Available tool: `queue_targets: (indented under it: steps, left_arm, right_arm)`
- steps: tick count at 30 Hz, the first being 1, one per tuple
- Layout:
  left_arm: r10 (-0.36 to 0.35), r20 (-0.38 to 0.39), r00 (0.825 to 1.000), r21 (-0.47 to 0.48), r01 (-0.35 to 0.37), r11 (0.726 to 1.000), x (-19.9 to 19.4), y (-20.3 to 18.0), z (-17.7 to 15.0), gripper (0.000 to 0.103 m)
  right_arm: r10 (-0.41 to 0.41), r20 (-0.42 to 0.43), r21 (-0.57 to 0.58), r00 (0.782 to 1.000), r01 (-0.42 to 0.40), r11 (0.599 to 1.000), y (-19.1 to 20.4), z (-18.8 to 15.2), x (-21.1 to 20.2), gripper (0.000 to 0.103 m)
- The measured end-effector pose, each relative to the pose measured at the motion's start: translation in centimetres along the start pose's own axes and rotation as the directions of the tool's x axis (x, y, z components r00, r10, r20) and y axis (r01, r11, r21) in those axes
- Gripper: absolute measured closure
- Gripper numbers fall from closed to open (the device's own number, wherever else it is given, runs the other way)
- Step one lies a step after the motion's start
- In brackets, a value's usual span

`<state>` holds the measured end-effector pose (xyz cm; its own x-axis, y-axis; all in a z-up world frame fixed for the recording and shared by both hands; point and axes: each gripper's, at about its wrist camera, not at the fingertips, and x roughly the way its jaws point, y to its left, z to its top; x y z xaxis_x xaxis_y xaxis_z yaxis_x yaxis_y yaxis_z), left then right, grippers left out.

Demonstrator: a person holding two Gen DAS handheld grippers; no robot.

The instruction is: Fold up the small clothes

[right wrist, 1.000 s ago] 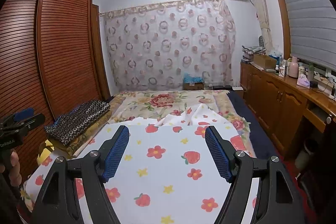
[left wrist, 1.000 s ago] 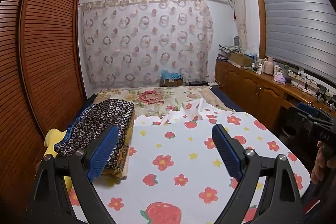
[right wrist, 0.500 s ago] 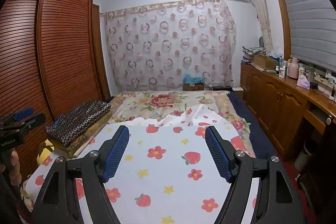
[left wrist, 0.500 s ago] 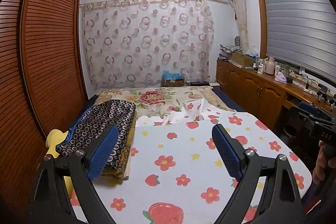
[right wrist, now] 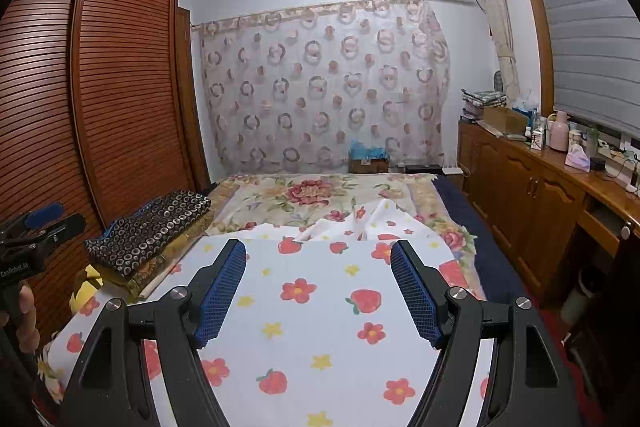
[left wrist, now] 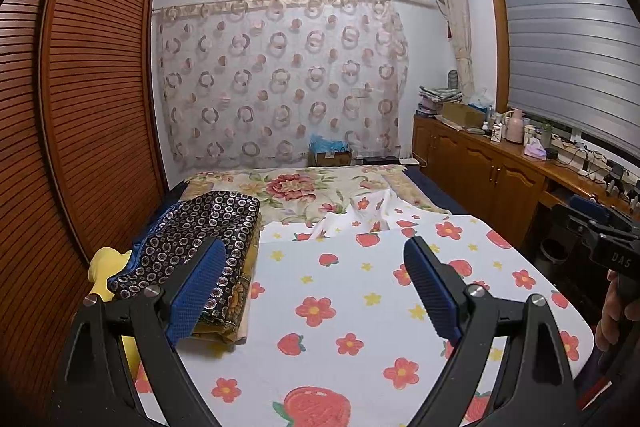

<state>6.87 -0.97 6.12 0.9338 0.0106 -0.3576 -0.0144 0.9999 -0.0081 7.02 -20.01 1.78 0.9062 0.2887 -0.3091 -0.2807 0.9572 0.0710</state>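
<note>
Bedroom setup: strawberry-print cloth lies flat across the bed's near end (presumably spread for folding), folded stack at its left edge, left tool and right tool hover wide, empty.

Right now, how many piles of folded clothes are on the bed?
1. The pile of folded clothes sits on the bed's left edge, beside the strawberry sheet, next to the wardrobe. More may be hidden behind the grippers.

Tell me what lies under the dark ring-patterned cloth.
Under the ring-patterned cloth lies a folded sunflower-print cloth, with blue fabric at its far edge and something yellow beside it. How far the layers reach underneath is covered.
</note>
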Motion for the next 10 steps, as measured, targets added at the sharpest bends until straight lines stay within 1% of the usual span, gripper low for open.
queue_targets:
  steps: [10]
  left_arm:
    - [-0.001,0.000,1.000,0.000,0.001,1.000,0.02,0.11,-0.02,0.012]
  right_arm:
    - [0.004,0.002,-0.007,1.000,-0.004,1.000,-0.43,0.03,0.05,0.026]
